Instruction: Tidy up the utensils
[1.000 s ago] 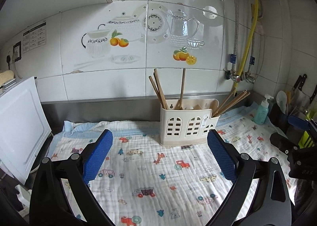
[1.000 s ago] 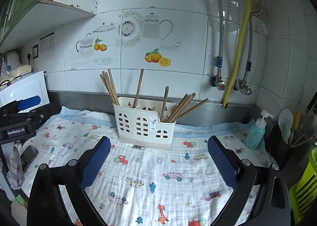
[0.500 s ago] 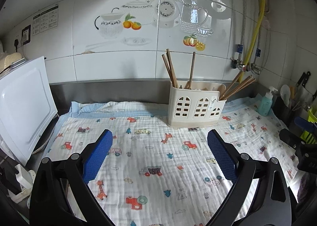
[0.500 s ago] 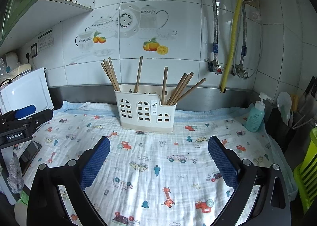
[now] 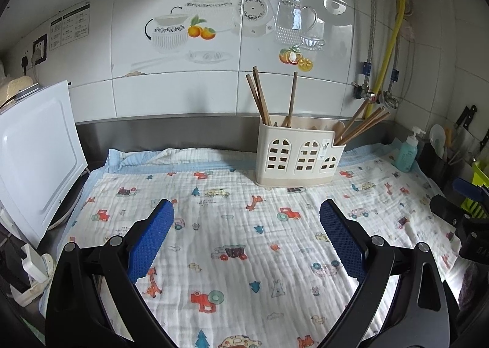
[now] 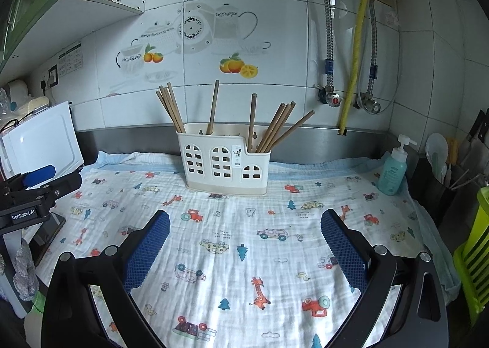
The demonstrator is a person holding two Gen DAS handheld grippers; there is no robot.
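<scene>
Left hand-held gripper (image 5: 246, 225) and right hand-held gripper (image 6: 244, 233): both spread wide, holding nothing, hovering above the printed cloth (image 6: 244, 225) that covers the tabletop. Utensil caddy (image 6: 224, 160): stands upright at the rear of the cloth, near the steel backsplash, well apart from both tools. Chopsticks (image 6: 276, 128): all appear stowed, leaning in separate compartments; none lies loose on the cloth. Judgement: the sorting looks complete or nearly so. Any further pick should grip one stick high on its shaft, lift straight, and avoid tipping the light caddy
</scene>
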